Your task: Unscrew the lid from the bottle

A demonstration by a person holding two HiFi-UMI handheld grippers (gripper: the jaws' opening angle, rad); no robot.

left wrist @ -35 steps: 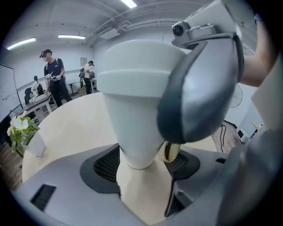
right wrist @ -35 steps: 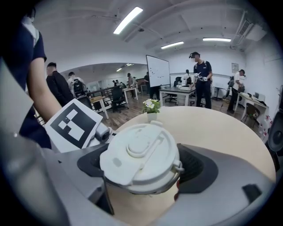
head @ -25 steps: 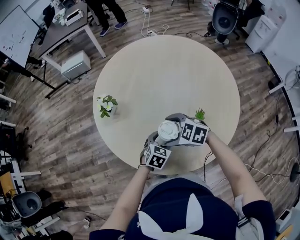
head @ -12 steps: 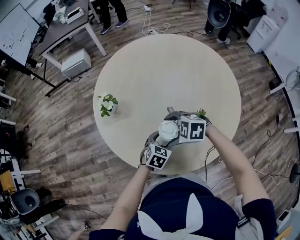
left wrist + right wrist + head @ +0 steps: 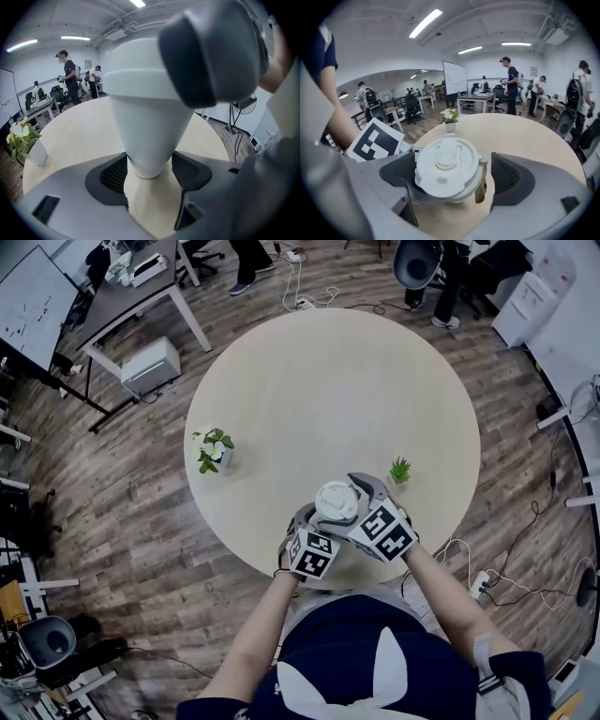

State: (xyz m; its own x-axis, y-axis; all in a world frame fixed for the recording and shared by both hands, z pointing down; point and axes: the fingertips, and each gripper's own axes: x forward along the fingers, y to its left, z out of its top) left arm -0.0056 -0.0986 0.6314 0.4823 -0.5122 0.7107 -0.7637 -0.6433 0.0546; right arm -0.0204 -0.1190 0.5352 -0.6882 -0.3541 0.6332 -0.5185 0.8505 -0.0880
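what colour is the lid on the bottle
The lid is plain white. It shows best in the right gripper view.

The person wears a navy short-sleeved top (image 5: 347, 652) with a large white shape (image 5: 389, 671) on it (two pointed lobes, like a bow); white stripes (image 5: 483, 679) edge the right sleeve (image 5: 525, 676).

matt white plastic bottle (image 5: 140, 126), smooth pale wooden table (image 5: 328, 381).
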